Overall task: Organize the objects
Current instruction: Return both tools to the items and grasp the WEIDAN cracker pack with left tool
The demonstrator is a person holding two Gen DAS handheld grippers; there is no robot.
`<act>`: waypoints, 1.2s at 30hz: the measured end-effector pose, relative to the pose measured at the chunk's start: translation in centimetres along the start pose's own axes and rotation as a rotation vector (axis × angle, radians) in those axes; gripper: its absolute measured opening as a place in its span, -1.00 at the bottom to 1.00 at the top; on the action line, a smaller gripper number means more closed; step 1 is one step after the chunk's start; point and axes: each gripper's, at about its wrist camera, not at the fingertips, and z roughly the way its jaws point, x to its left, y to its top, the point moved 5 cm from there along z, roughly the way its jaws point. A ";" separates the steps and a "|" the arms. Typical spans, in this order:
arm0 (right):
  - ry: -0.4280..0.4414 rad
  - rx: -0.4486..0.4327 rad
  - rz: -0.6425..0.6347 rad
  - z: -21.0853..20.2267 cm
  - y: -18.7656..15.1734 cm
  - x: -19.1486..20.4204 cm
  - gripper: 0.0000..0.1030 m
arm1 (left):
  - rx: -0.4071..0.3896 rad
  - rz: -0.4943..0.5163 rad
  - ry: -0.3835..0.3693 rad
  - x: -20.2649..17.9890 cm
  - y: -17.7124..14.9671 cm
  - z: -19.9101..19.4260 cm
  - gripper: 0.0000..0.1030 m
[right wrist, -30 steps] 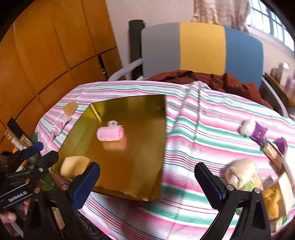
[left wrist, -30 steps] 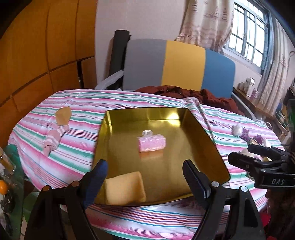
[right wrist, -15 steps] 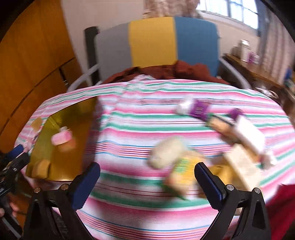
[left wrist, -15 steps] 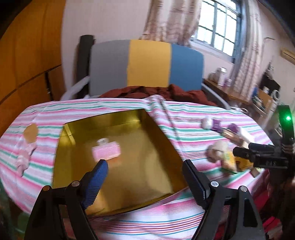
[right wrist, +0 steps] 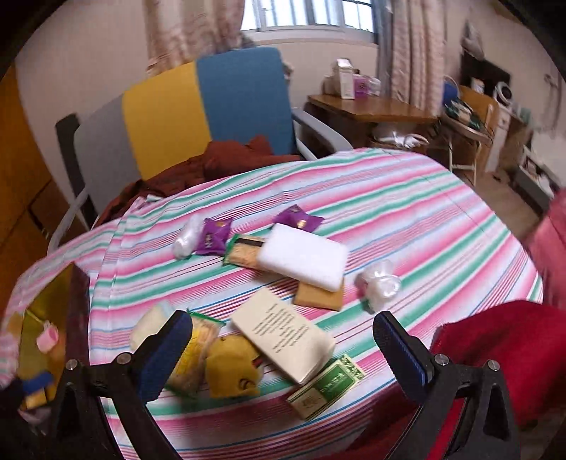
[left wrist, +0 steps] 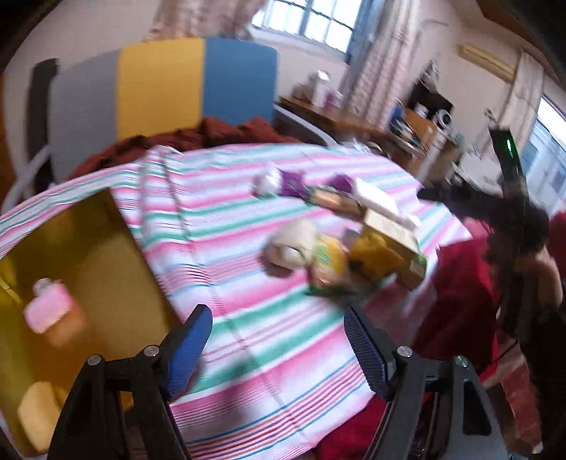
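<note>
Loose snack packets [right wrist: 247, 249] on striped cloth [right wrist: 406, 212]

No legible txt anywhere.

Far behind: grey, yellow and blue chair [right wrist: 198, 109] with brown cloth [right wrist: 219, 159]; wooden desk [right wrist: 371, 108] right, below curtained window [right wrist: 307, 14].

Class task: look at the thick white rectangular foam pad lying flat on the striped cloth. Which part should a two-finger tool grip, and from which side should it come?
Grip the thick white rectangular foam pad across its two long edges, coming down from above. It lies flat, partly on the tan card and the green-edged biscuit packet, so its raised sides look reachable. The open right tool seems wide enough, though that is a judgement.
</note>
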 end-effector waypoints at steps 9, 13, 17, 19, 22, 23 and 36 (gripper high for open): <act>0.061 0.020 0.059 1.7 -0.8 -0.8 0.99 | 0.112 0.091 -0.097 -4.1 0.0 5.6 0.33; 0.112 0.038 0.119 2.2 -0.9 -1.5 0.99 | 0.131 0.102 -0.124 -5.2 0.6 8.2 0.33; 0.157 0.047 0.184 2.6 -1.0 -2.1 0.99 | 0.131 0.136 -0.104 -6.2 1.5 10.5 0.30; 0.164 0.048 0.189 2.6 -1.1 -2.1 0.99 | 0.141 0.143 -0.086 -6.2 1.8 11.8 0.28; 0.177 0.058 0.182 2.9 -1.0 -1.8 0.99 | 0.172 0.130 -0.063 -5.5 2.1 13.8 0.24; 0.181 0.058 0.184 2.9 -1.0 -1.9 0.99 | 0.180 0.127 -0.055 -5.3 2.2 14.3 0.24; 0.216 0.093 0.216 3.5 -1.1 -2.3 0.99 | 0.143 0.177 -0.004 -4.4 2.8 15.1 -0.06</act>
